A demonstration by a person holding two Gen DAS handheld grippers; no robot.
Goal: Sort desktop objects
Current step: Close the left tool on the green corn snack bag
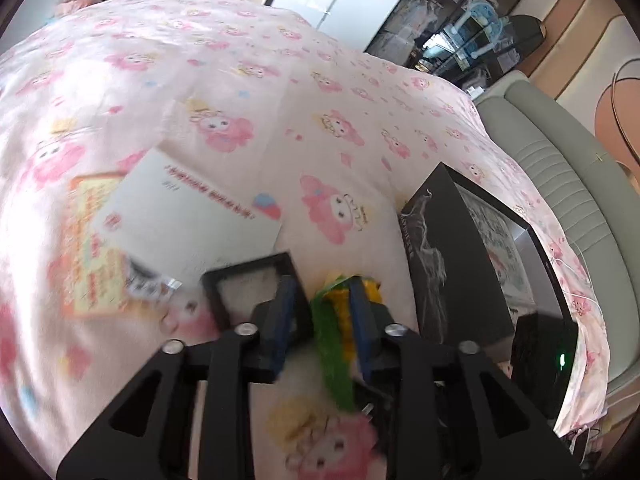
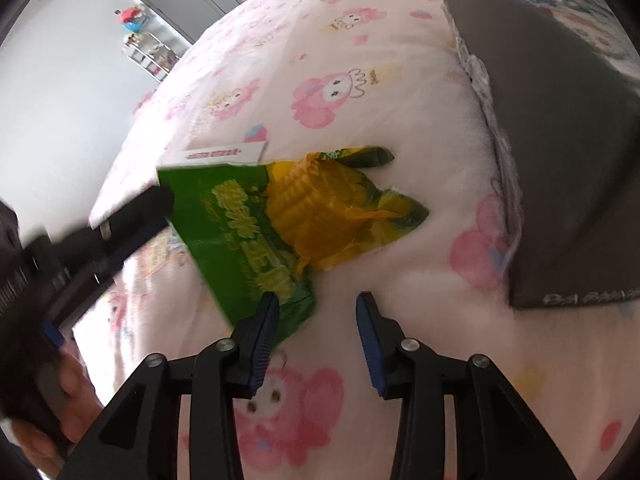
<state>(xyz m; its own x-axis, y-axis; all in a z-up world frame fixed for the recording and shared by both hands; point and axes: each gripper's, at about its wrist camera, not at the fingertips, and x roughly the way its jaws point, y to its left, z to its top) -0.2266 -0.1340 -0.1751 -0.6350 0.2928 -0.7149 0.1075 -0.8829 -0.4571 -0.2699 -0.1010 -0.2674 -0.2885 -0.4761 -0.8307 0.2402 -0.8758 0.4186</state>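
Left gripper (image 1: 320,300): black angular plastic linkage arms, round silver screws at the joints, two dark blue ribbed finger pads (image 1: 282,320). Right gripper (image 2: 318,320) is built the same, with blue ridged pads (image 2: 264,336) and silver pivot screws.

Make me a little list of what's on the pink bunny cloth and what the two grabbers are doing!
surface: pink cartoon cloth
snack: green and yellow corn bag, crumpled, lying on the cloth
left gripper: jaws around one end of the corn bag; grip unclear, picture blurred
right gripper: open, nothing between its fingers, one finger at the bag's near corner
papers: white card overlapping an orange leaflet
other: black frame and dark box
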